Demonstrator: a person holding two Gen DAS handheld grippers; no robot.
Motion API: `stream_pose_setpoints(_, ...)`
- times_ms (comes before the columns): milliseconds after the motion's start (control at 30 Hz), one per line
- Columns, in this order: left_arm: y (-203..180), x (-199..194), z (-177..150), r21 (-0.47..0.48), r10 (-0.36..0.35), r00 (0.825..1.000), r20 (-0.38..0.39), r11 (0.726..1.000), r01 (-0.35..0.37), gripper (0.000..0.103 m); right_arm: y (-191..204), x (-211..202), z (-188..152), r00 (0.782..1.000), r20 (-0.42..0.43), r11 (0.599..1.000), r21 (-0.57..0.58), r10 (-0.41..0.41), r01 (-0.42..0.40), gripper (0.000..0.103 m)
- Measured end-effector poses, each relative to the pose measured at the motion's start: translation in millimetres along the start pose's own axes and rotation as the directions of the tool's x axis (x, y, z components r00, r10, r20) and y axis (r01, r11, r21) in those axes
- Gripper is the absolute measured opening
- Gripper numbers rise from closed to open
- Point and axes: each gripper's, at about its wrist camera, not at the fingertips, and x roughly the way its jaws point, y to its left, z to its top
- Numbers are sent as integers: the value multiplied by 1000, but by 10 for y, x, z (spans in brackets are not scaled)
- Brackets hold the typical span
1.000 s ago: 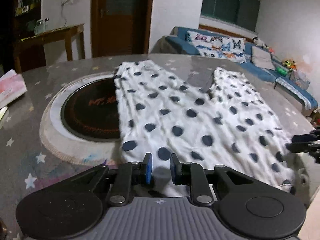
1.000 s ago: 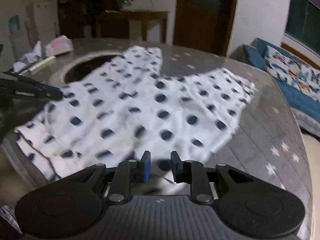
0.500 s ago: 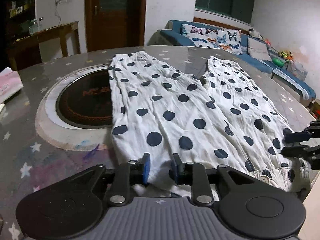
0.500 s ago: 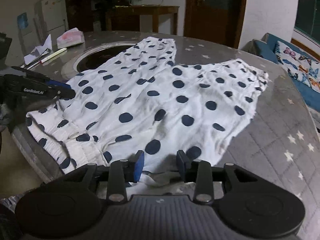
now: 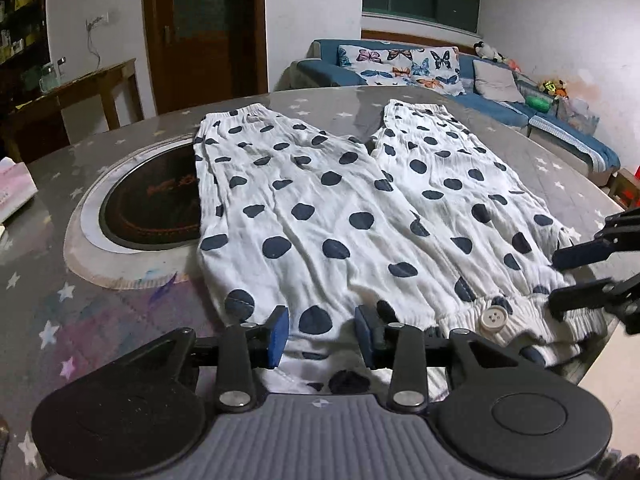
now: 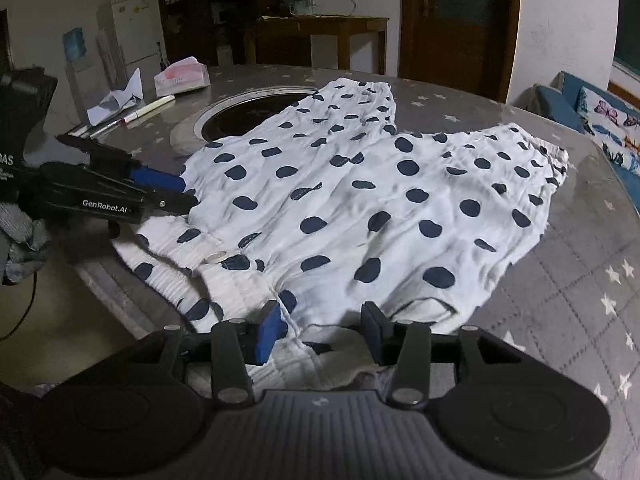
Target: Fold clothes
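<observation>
White trousers with navy dots [image 5: 340, 220] [image 6: 360, 200] lie spread flat on the round grey star-patterned table [image 5: 100, 320], legs pointing away, waistband at the near edge. My left gripper [image 5: 322, 330] sits low over one end of the waistband; its jaws are opening, with cloth lying loose between the blue pads [image 5: 279, 330] and not pinched. My right gripper [image 6: 322, 326] is over the other end, jaws also opening above loose cloth. Each gripper shows in the other's view: the right gripper [image 5: 576, 276] and the left gripper [image 6: 176, 192]. A white button [image 5: 495, 315] [image 6: 215, 258] marks the waistband between them.
A round dark hob [image 5: 148, 208] [image 6: 240, 110] is set into the table, partly under one trouser leg. A tissue pack [image 6: 182, 76], paper scraps and pens [image 6: 148, 110] lie at the far left. The table's edge runs just under the waistband. A blue sofa [image 5: 440, 68] stands beyond.
Both pairs of jaws have widened and let the waistband go. The trousers have settled from blurred motion to lying flat, and both views have drawn closer to the table.
</observation>
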Motion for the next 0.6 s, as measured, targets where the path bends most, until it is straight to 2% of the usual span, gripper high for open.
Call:
stream_pose_setpoints(167,-62,-115,139,8,-17,998,56,1000,17,40,-145,-96,158,1000,29,1000,14,-2,1,45)
stream_pose_setpoints(267,-146,-94,246,1,-54,996,73,999,54,40,-329,-29,350,998,56,999,25,-42,40,45)
stream_pose_setpoints(467,-453,54,352,24,-161,985,56,987,160,40,-781,318,682,990,64,990,77,-124,119,45)
stream_pose_setpoints(600,-692,159,369,50,-260,965,22,965,258,40,-1114,639,845,987,43,980,133,-155,148,45)
